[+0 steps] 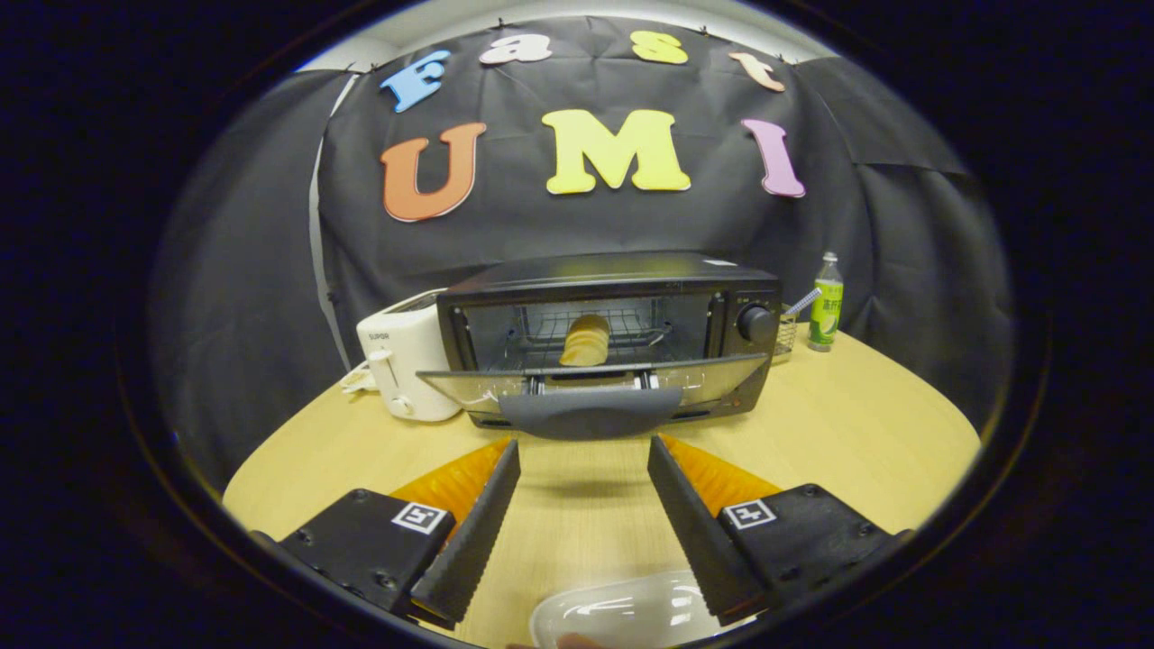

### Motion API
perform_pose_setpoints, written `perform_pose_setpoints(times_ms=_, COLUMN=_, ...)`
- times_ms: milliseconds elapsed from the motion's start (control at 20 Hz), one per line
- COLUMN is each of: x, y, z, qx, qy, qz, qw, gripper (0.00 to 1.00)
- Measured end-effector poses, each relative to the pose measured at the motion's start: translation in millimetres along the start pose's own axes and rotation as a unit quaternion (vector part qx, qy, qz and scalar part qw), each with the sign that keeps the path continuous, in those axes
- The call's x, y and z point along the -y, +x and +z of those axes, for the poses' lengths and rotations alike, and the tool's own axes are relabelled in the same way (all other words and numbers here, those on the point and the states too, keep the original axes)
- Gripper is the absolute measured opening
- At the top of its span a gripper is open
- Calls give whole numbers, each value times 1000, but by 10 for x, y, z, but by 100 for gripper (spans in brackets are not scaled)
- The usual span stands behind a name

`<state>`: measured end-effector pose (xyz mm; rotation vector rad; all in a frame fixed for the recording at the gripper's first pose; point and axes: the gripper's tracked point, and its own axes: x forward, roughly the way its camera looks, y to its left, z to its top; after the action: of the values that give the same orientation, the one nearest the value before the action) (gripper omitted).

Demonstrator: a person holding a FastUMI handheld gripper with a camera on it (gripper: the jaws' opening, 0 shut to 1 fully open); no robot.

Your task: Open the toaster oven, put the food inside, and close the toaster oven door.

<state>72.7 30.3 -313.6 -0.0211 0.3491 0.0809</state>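
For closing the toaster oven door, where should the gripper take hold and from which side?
Probably the wide dark handle along the free front edge of the door, which hangs open. Come from the front and slightly below. The gripper is open just short of it, fingers apart.

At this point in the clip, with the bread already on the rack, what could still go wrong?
The toaster oven door hangs open, and the open gripper sits just short of its handle. A push off-centre might slide the oven into the white toaster beside it. The bread stands upright on the rack, so a hard close could tip it.
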Motion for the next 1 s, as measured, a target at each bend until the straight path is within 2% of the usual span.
perform_pose_setpoints(times_ms=200, x=0, y=-35, z=-21, qx=-9, qy=4, qz=2, qw=1000, gripper=96)
perform_pose_setpoints(times_ms=500, x=10, y=-211, z=184, qx=9, qy=-6, qz=6, qw=1000, gripper=96)
perform_pose_setpoints(times_ms=1000, x=134, y=-1148, z=1378, qx=88, qy=10, qz=19, qw=996, gripper=96)
